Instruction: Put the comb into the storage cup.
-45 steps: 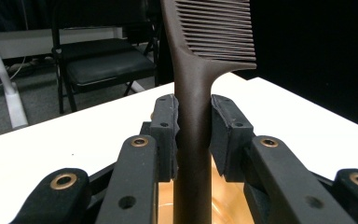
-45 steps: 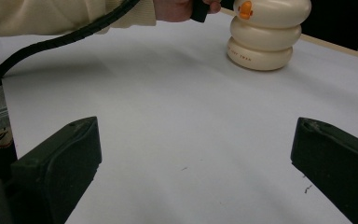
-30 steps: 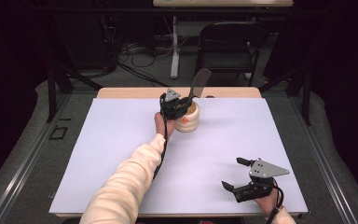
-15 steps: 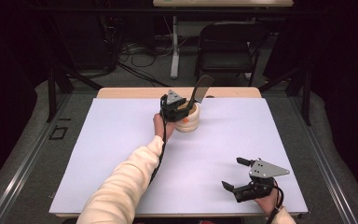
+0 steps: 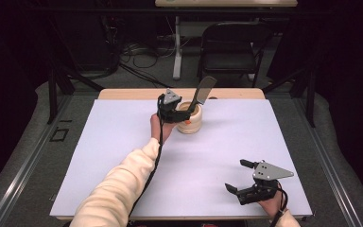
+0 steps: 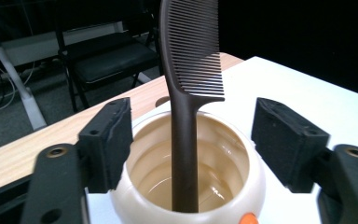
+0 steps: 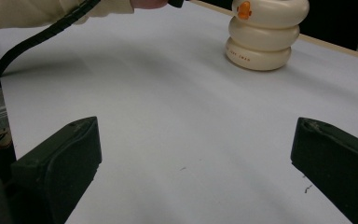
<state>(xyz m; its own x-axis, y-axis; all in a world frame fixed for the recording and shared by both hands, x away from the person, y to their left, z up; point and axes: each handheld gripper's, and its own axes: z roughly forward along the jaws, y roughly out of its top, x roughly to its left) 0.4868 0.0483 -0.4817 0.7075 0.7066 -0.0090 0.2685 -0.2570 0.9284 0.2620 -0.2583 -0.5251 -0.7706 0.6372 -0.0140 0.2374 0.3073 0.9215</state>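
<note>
1. Dark brown plastic forms the comb (image 6: 186, 93), which is stood handle-down in the cream ringed pot (image 6: 223, 196), teeth uppermost and tilted slightly.
2. An orange mark is borne on the pot's side (image 7: 244, 9).
3. The left gripper (image 6: 191, 140) is held at the pot's rim; its jaws have just been opening and are spread wide of the comb, untouched.
4. The right gripper (image 7: 193, 163) is rested well apart from the pot, jaws parted, nothing held.

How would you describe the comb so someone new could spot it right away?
On the white table, look toward the far edge for a cream ringed holder. The dark brown comb stands in it handle-down, teeth up, the one tall thing there.
</note>
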